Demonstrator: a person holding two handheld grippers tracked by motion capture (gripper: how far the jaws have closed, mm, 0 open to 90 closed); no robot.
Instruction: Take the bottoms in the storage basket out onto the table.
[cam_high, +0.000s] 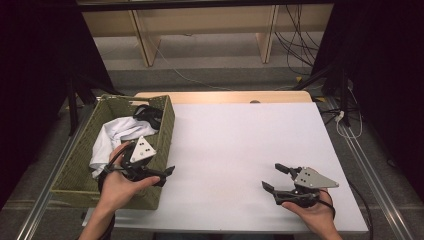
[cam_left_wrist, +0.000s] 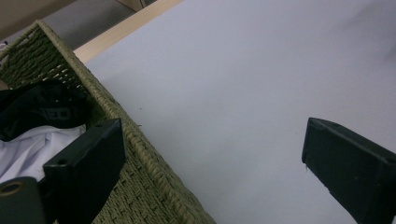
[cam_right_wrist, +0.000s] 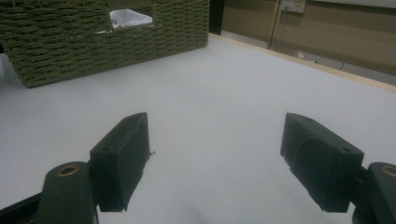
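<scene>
A green woven basket stands at the table's left edge. A white cloth and a black cloth lie in it. My left gripper hovers over the basket's right wall near its front corner, open and empty. In the left gripper view its jaws straddle the basket wall, one over the white cloth, the other over the white tabletop. My right gripper is held low at the front right of the table, open, with nothing between its jaws. It faces the basket.
The white tabletop stretches between the two grippers. A wooden strip runs along its far edge. Behind it are wooden furniture legs, and cables on the floor at the back right. Metal rails flank the table.
</scene>
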